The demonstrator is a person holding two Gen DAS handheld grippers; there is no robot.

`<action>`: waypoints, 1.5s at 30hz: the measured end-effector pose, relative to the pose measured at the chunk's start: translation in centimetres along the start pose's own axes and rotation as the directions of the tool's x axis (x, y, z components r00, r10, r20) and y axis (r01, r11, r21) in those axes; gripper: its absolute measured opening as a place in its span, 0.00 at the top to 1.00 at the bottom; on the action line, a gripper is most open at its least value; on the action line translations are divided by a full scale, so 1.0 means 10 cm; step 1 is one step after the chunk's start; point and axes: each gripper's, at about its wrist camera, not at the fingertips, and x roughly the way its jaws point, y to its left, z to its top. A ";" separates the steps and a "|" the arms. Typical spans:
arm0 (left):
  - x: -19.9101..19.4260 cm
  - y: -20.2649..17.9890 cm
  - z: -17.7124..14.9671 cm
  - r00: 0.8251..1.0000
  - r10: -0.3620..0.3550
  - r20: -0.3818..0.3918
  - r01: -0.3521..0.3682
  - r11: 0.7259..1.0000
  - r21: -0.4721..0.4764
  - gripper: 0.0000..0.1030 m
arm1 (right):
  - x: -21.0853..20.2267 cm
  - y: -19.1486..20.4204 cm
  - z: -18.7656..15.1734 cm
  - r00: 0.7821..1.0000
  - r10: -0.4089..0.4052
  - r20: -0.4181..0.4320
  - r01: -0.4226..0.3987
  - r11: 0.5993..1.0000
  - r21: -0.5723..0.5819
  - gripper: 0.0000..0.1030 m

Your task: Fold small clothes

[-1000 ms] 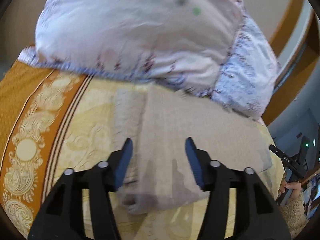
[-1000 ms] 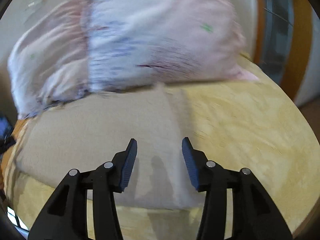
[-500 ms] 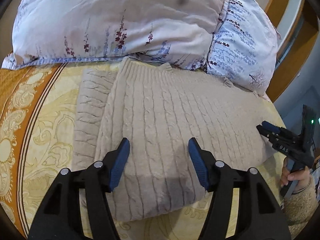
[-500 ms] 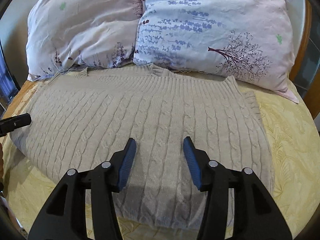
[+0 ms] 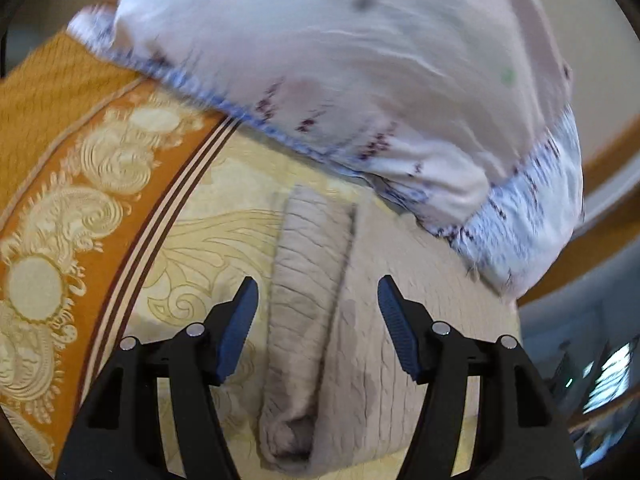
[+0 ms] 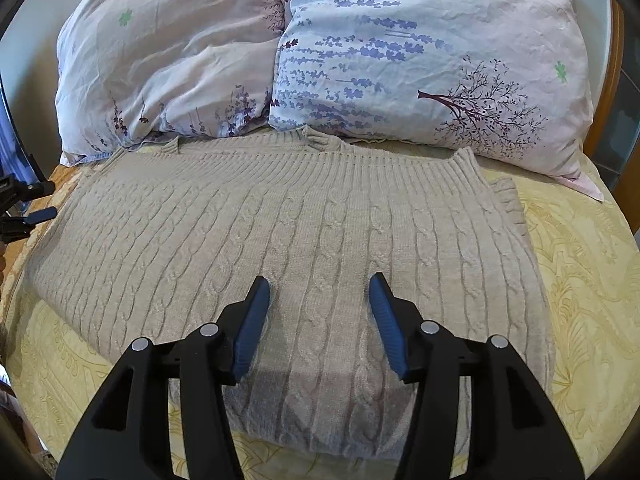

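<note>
Bedspread (image 6: 580, 280) | sweater (image 6: 280, 220) apparently folded | left gripper (image 5: 318, 328) released | right gripper (image 6: 320, 320) released, just widening

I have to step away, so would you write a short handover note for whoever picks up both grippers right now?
Left gripper: open, holding nothing, hovering over the sweater's folded-in sleeve.
Right gripper: open, its fingers have just been opening; nothing between them, above the near hem.
Sweater: beige cable knit, flat on the yellow bedspread, collar toward the two pillows.
Done: both sleeves appear tucked in at the sides.
Left: fold the body over, probably hem toward collar, then tidy the bundle.
</note>
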 end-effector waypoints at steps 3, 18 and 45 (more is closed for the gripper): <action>0.16 0.06 0.02 0.998 -0.033 -0.046 0.030 0.998 -0.056 0.40 | 0.00 0.00 0.00 1.000 -0.001 0.001 0.001 1.000 0.003 0.46; 0.35 -0.14 -0.05 0.999 -0.029 -0.037 0.028 0.999 -0.030 0.42 | 0.01 0.03 0.00 1.000 0.014 0.015 -0.014 1.000 0.004 0.41; 0.37 -1.24 -0.18 0.946 -0.323 -0.006 0.322 0.945 -0.065 0.80 | -0.34 -0.25 0.08 0.983 0.139 0.120 -0.152 0.982 0.111 0.37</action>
